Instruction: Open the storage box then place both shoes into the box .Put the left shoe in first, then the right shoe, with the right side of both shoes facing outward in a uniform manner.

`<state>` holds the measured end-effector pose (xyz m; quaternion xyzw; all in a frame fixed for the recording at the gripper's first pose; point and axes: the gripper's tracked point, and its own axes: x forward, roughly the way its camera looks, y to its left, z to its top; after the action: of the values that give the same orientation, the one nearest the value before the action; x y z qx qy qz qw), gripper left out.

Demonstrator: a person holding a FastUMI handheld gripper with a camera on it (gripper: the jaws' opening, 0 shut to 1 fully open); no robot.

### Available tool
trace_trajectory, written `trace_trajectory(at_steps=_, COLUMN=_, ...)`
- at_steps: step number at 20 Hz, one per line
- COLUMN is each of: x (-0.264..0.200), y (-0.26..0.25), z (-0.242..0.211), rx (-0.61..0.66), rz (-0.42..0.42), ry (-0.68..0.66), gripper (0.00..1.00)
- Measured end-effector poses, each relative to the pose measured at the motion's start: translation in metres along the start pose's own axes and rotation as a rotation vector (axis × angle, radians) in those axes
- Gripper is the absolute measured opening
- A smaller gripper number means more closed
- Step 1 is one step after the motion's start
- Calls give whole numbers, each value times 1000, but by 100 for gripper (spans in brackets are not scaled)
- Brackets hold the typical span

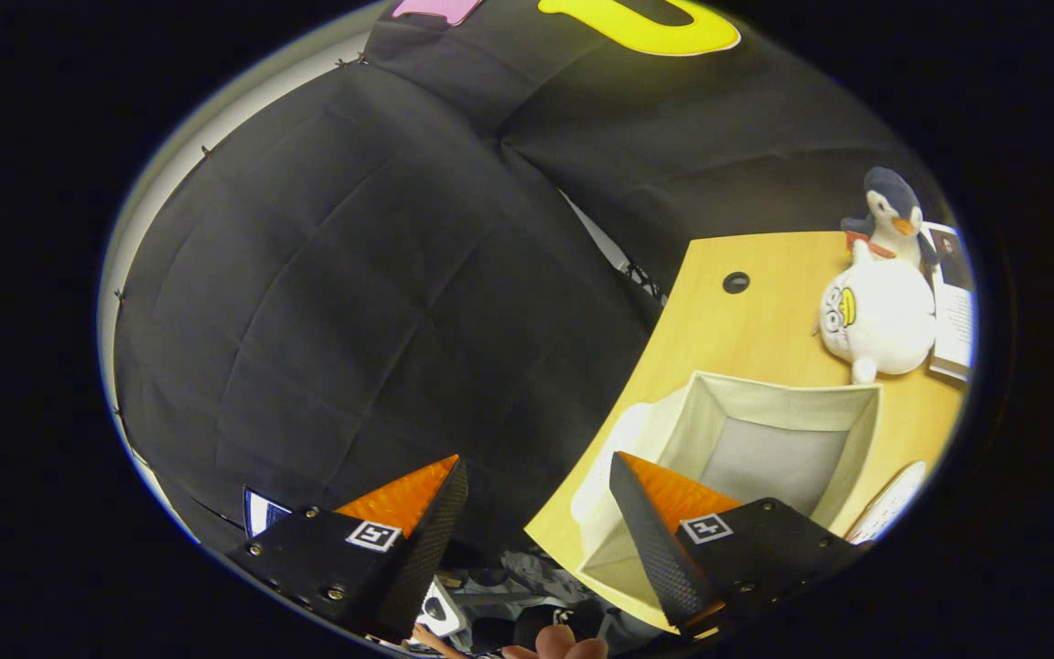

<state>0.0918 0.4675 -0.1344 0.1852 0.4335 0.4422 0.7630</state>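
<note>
The storage box (843,437) stands open on the wooden table (747,329), its pale fabric walls around a grey bottom with nothing visible inside. A white flap (620,437) hangs off its near side. My gripper (534,460) is open, with nothing between its fingers. The right finger (664,499) reaches over the box's near corner, and the left finger (403,503) is off the table's edge, in front of the black cloth wall. A white rounded object (893,499) peeks in beside the box; I cannot tell whether it is a shoe.
Beyond the box sit a white plush toy (879,316) and a penguin plush (893,215), with a booklet (952,302) beside them. A cable hole (736,282) is in the tabletop. Below the fingers are a hand's fingertips (564,645) and dim grey shapes (509,595).
</note>
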Motion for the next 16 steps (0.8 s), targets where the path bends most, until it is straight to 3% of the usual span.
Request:
trace_trajectory(at_steps=8, x=-88, y=-67, z=-5, rx=25, rz=-99, ry=-84, gripper=95)
trace_trajectory(at_steps=16, x=-150, y=-148, z=-41, rx=107, rz=-265, ry=-96, gripper=95)
